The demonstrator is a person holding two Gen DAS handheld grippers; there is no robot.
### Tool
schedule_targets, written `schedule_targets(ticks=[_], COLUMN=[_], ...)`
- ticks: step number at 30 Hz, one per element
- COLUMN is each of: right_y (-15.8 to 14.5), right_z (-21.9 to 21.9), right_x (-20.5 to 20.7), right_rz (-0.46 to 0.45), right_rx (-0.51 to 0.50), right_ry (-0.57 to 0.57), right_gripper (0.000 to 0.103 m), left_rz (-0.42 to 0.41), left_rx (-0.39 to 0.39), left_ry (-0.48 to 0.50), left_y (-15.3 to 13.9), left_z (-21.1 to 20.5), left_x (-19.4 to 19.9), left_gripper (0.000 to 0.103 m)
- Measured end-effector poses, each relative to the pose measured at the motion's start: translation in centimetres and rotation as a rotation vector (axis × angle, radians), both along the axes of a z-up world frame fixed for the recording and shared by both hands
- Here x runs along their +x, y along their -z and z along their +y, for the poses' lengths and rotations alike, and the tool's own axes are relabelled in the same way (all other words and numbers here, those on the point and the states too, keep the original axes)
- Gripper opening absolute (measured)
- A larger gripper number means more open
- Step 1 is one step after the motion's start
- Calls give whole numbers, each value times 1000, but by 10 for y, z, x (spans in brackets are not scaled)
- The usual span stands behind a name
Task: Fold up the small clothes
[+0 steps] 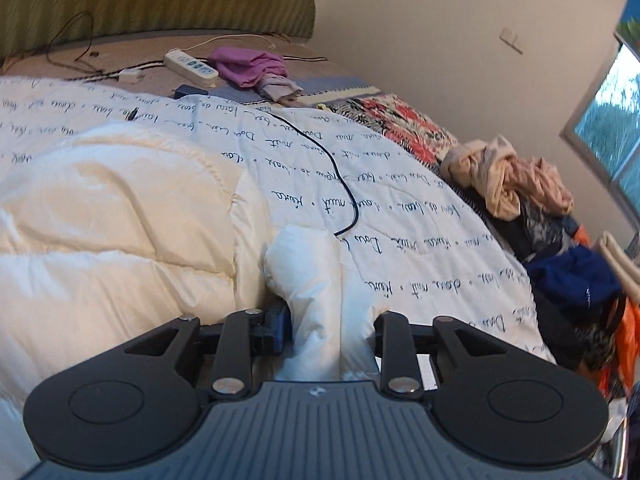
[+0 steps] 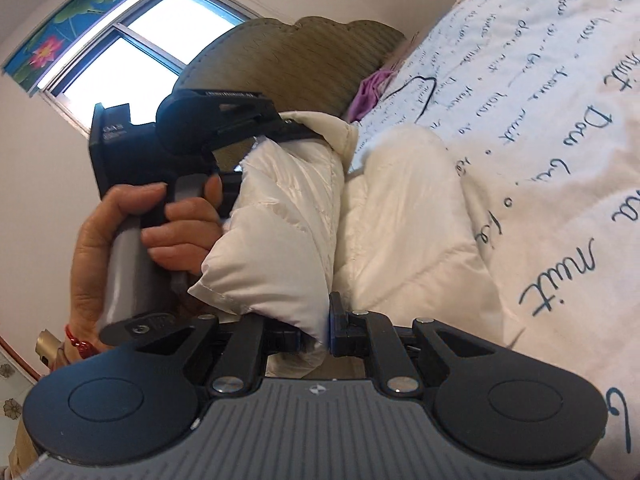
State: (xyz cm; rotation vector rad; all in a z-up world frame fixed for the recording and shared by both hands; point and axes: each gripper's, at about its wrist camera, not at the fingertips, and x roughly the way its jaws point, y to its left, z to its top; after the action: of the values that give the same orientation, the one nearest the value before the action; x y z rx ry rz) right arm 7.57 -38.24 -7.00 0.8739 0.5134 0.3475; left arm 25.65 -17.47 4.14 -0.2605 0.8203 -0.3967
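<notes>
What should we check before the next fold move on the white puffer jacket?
1. Right claw pinching the white quilted puffer jacket: ok, fabric clamped between its fingers.
2. Left claw on the jacket: cannot tell; fabric sits between the fingers, contact at the pads hidden.
3. Both claws on the same garment: ok; the left one shows in the right wrist view against the jacket.
4. Thin black cable clear of the jacket: not ok, its end runs under the fold.
5. White script-printed bedspread bare beside the jacket: ok.
6. Heap of mixed clothes out of the way: ok, at the bed edge.
</notes>
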Motion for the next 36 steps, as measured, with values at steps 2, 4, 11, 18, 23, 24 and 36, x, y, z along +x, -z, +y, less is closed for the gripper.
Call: schedule_targets(ticks=[2, 4, 11, 18, 23, 24, 36], right_y=[2, 2, -3, 1, -22, -29, -66], right_z=[1, 2, 6, -12, -34, -36, -10], right_x=[1, 2, 5, 2, 17, 25, 161], right_rz=[2, -3, -6, 48, 9, -3, 50], right_rx=[-3, 5, -31, 6, -44, -62, -274], right_ry=[4, 8, 11, 49, 56, 46, -200], right_gripper=[22, 27, 31, 47, 86, 87, 41], left_rz=[1, -8, 99, -163, -265, -284, -330], left_rx=[-6, -41, -254, 49, 234, 248, 379], left_ry=[6, 6, 128, 20, -69, -95, -60], left_y=[-12, -24, -37, -59, -32, -26, 12], left_z=[6, 17, 40, 41, 63, 69, 52], left_x=[-3, -9, -4, -41, -86, -95, -119], left_gripper=[29, 30, 96, 96, 96, 96, 103])
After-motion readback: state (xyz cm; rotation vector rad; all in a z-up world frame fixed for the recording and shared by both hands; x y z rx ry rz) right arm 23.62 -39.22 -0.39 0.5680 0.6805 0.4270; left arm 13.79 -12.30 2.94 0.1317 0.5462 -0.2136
